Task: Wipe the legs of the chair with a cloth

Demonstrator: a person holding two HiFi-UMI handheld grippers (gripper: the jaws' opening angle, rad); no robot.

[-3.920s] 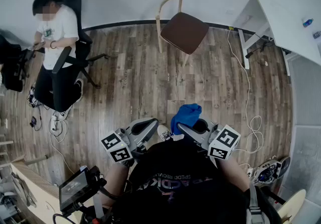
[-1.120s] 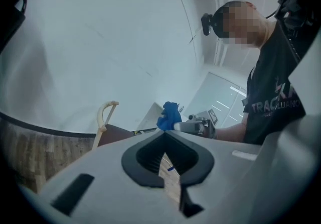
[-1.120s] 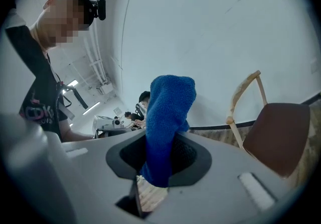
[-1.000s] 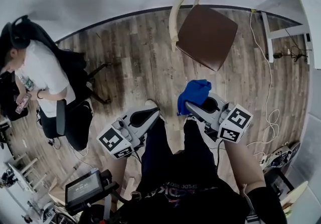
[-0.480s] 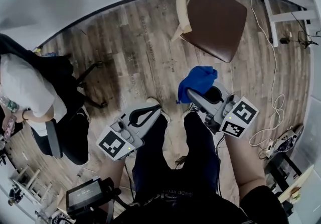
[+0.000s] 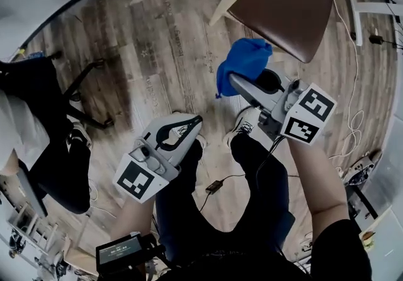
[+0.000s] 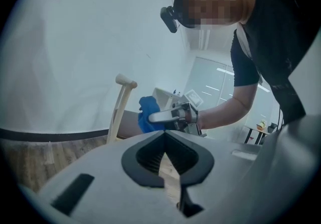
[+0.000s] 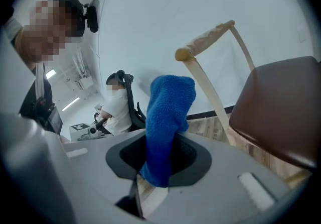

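The chair has a brown seat (image 6: 283, 2) and pale wooden legs (image 6: 228, 4); it stands on the wood floor at the top right of the head view. My right gripper (image 6: 234, 81) is shut on a blue cloth (image 6: 242, 62), which hangs just short of the seat's near edge. In the right gripper view the blue cloth (image 8: 168, 117) sticks up out of the jaws, with the wooden back rail (image 8: 205, 42) and seat (image 8: 281, 107) close behind it. My left gripper (image 6: 192, 123) hovers lower left above the floor, shut and holding nothing. The lower legs are hidden under the seat.
A seated person (image 6: 25, 141) on a black office chair (image 6: 82, 97) is at the left. A white desk frame (image 6: 371, 15) and loose cables (image 6: 352, 116) lie at the right. My own legs (image 6: 252, 166) stand between the grippers. A small screen (image 6: 123, 249) sits at the bottom.
The chair has come much closer and now fills the top right. My right gripper has carried the blue cloth up towards the seat edge. The left gripper stays low, still shut.
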